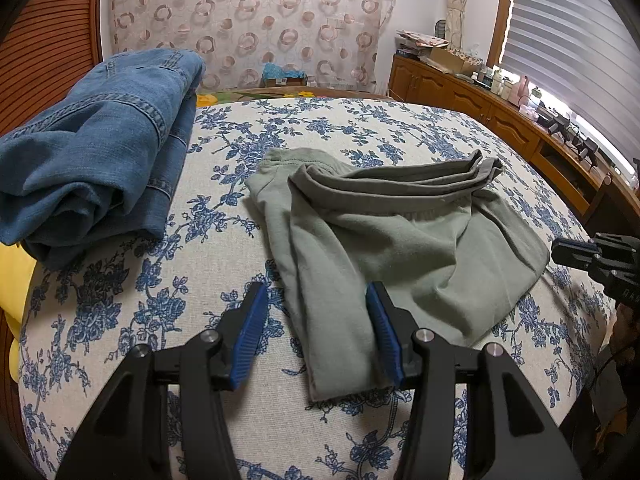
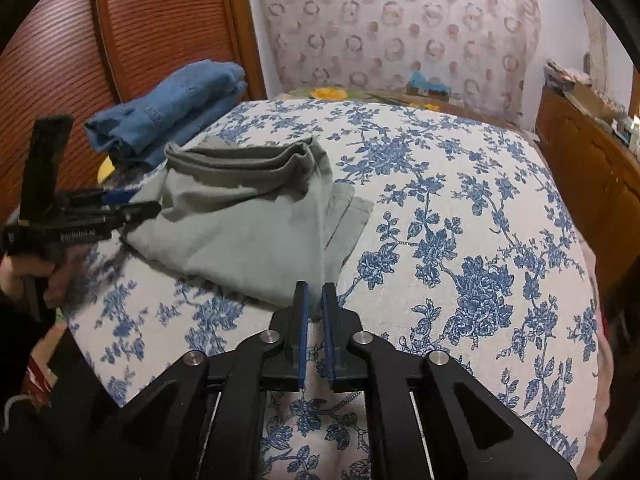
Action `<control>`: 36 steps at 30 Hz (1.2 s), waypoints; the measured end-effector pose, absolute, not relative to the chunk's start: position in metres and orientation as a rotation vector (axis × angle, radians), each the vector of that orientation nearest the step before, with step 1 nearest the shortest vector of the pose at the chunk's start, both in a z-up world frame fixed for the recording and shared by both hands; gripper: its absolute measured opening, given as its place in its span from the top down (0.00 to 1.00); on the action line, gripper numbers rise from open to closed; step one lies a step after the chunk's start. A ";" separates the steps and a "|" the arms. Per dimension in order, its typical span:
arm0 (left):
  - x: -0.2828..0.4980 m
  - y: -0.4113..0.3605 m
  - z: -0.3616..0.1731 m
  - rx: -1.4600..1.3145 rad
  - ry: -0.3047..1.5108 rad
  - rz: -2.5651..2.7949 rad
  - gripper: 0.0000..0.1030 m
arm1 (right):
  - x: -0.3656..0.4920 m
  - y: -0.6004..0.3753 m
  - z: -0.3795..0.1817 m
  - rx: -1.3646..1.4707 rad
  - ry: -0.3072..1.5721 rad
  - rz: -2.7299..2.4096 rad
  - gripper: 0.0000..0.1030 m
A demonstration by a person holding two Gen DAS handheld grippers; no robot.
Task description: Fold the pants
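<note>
jeans (image 1: 96,136) folded beside green pants (image 1: 384,232) on floral bedspread (image 1: 224,420).

We see the folded pants (image 1: 400,240) lying mid-bed (image 1: 224,420), the jeans (image 1: 92,152) to their left by the bed's edge, and cabinets (image 1: 500,116) along the right wall.
</note>
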State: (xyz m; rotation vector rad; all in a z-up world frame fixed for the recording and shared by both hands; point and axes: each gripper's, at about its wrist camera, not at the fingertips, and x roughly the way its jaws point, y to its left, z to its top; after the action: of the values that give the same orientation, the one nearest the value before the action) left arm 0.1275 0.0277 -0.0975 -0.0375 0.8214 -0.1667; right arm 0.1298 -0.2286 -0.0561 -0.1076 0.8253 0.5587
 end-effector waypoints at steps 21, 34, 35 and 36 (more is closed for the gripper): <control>0.091 0.024 -0.091 -0.071 0.800 -0.243 0.74 | 0.137 -0.211 -0.069 -0.130 0.866 0.547 0.64; 0.079 0.024 -0.078 -0.075 0.749 -0.256 0.98 | 0.122 -0.213 -0.060 -0.133 0.833 0.607 0.94; 0.074 0.024 -0.076 -0.081 0.743 -0.262 0.99 | 0.119 -0.216 -0.058 -0.124 0.830 0.612 0.94; 0.071 0.025 -0.074 -0.085 0.739 -0.266 0.99 | 0.115 -0.218 -0.056 -0.122 0.826 0.614 0.94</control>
State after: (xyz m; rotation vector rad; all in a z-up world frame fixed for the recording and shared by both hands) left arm 0.0706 0.0247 -0.0739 -0.0852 0.7386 -0.2656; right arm 0.1149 -0.2181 -0.0562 -0.1216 0.8260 0.6136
